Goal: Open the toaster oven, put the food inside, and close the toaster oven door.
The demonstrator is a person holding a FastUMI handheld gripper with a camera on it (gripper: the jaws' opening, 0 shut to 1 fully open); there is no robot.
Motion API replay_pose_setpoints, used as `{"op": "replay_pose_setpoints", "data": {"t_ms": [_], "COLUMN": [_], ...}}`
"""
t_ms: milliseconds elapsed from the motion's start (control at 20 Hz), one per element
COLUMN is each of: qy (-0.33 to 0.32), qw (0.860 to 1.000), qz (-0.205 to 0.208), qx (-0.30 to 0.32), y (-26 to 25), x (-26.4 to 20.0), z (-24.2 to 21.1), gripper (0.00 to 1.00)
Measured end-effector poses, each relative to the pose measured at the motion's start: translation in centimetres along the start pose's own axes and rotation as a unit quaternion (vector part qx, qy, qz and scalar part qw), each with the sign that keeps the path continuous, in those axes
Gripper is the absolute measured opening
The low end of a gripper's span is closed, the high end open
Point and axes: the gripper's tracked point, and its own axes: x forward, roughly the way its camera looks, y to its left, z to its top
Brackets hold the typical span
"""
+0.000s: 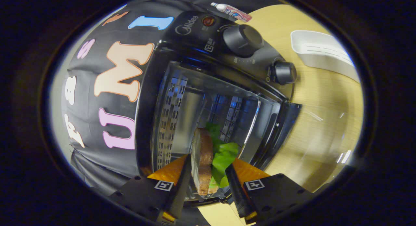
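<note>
gripper jaws: pinching sandwich | sandwich: reaching into the open toaster oven

black cloth wall, pale wooden tabletop, glare patches

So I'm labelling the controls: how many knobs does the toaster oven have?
2. A large knob sits on the toaster oven's control panel; a smaller knob sits further along it, nearer the door hinge. The gripper holds the sandwich. Others may be hidden.
</note>
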Motion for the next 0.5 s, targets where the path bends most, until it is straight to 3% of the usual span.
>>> {"op": "replay_pose_setpoints", "data": {"t_ms": [150, 300, 500], "qy": [-0.017, -0.035, -0.04], "qw": [0.998, 0.998, 0.998], "qz": [-0.053, -0.048, -0.036], "qx": [-0.028, -0.029, -0.039], "y": [-2.0, -1.3, -0.6], "x": [-1.2, -1.7, -2.9], "z": [0.4, 1.1, 1.1], "gripper": [0.84, 0.99, 0.99]}}
